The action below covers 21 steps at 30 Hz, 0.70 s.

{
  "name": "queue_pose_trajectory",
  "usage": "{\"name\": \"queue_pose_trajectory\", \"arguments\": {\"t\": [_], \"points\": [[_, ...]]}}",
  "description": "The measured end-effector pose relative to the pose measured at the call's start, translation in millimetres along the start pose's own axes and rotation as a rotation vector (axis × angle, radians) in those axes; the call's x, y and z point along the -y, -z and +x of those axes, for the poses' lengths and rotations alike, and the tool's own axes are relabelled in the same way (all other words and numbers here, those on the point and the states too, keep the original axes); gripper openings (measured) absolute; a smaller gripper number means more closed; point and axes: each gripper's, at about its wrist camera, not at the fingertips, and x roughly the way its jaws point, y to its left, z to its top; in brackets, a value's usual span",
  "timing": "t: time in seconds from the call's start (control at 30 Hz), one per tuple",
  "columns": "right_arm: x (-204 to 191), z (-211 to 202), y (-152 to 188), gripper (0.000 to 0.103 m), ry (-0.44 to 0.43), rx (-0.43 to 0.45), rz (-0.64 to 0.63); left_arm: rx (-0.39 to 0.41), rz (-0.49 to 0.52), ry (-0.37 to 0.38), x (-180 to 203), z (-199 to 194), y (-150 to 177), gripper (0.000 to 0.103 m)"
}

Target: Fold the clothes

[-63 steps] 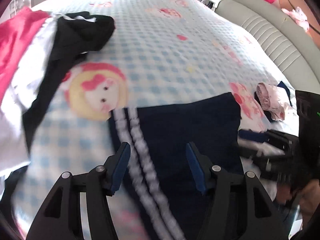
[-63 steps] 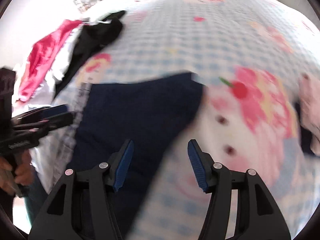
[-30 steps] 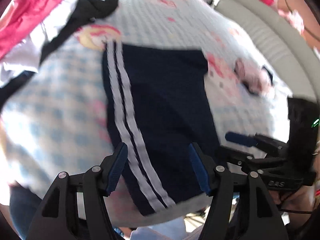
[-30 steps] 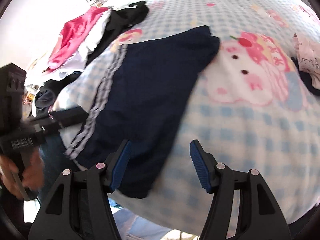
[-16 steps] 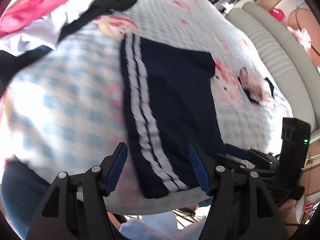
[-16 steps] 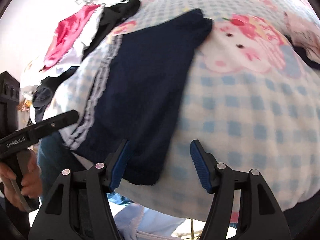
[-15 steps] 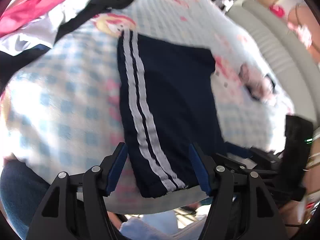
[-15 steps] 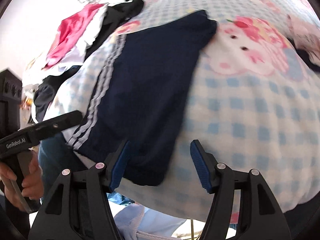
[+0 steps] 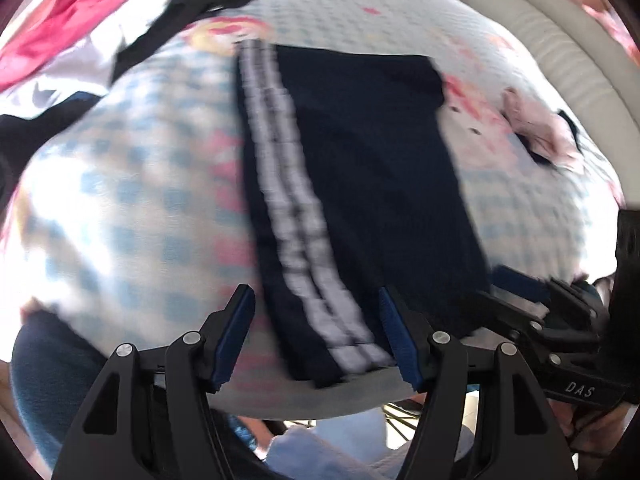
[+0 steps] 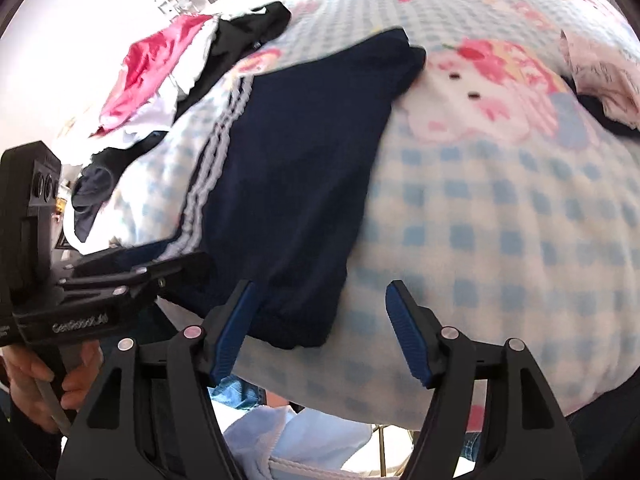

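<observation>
Navy shorts (image 9: pixel 372 184) with white side stripes (image 9: pixel 288 216) lie flat on the checked blanket, their hem at the near edge of the bed. My left gripper (image 9: pixel 316 336) is open, hovering just over the striped corner of the hem, with nothing between its fingers. In the right wrist view the same shorts (image 10: pixel 304 160) run away from me, and my right gripper (image 10: pixel 318 328) is open above the plain corner of the hem. The left gripper's fingers (image 10: pixel 132 270) show at the left there, close to the striped corner.
The blue-and-white checked blanket (image 9: pixel 132 184) with pink cartoon prints covers the bed. A heap of red, white and black clothes (image 10: pixel 176 64) lies at the far left. A pink garment (image 9: pixel 536 128) lies to the right. A grey padded headboard (image 9: pixel 560 40) runs behind.
Both grippers have pulled back from over the middle of the shorts to the hem at the bed's near edge. They stay open and the shorts have not moved.
</observation>
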Motion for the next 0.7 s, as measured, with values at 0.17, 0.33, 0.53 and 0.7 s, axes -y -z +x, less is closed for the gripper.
{"name": "queue_pose_trajectory", "arguments": {"t": [0.17,0.33,0.53,0.7], "points": [[6,5,11,0.068,0.042,-0.021,0.012,0.028,-0.071,0.014,-27,-15,1,0.066],[4,-6,4,0.068,0.0,0.015,0.014,0.035,-0.134,0.161,-26,-9,15,0.066],[3,-1,11,0.068,0.03,-0.023,-0.01,0.044,-0.178,0.179,-30,-4,21,0.066],[19,-17,13,0.068,-0.06,0.066,0.056,0.056,-0.227,0.271,-37,-4,24,0.066]]}}
